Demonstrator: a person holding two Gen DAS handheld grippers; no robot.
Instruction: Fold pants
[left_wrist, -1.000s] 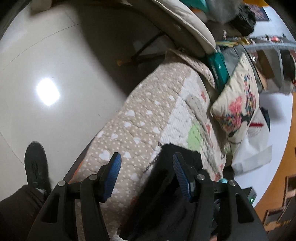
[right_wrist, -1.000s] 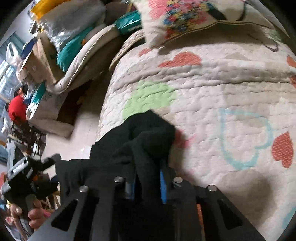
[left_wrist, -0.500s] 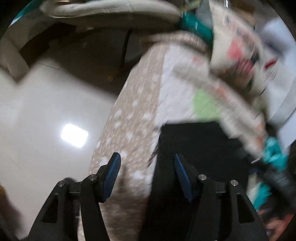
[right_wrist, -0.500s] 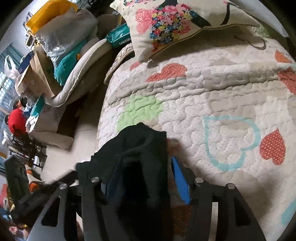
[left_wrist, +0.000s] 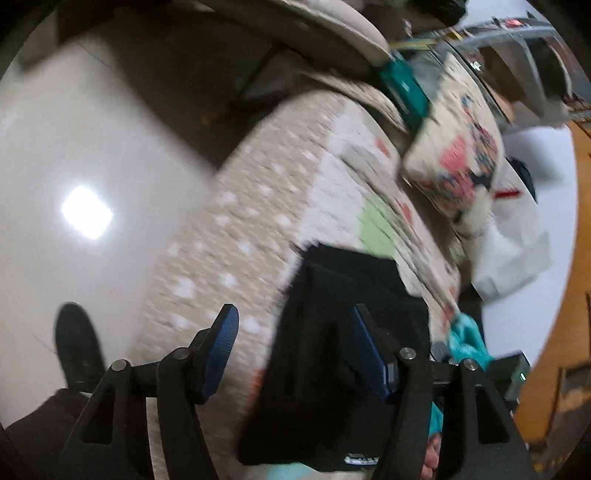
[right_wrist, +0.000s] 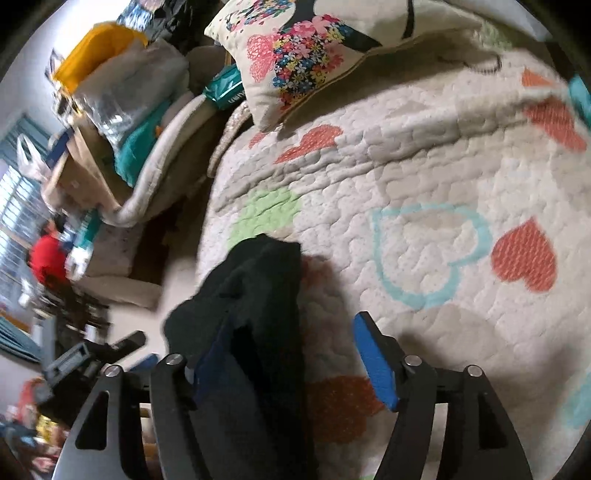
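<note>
The pants (left_wrist: 343, 332) lay bunched on the bed (right_wrist: 424, 192) (fold seemingly unfinished); left tool (left_wrist: 291, 349) and right tool (right_wrist: 291, 363) both gaped, clamping nothing.

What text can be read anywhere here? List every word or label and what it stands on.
None reads clearly.
White label on the black pants: too blurred.
Lettering on the teal package beside the floral pillow: too small.
White mark on the teal box: blurred.
</note>
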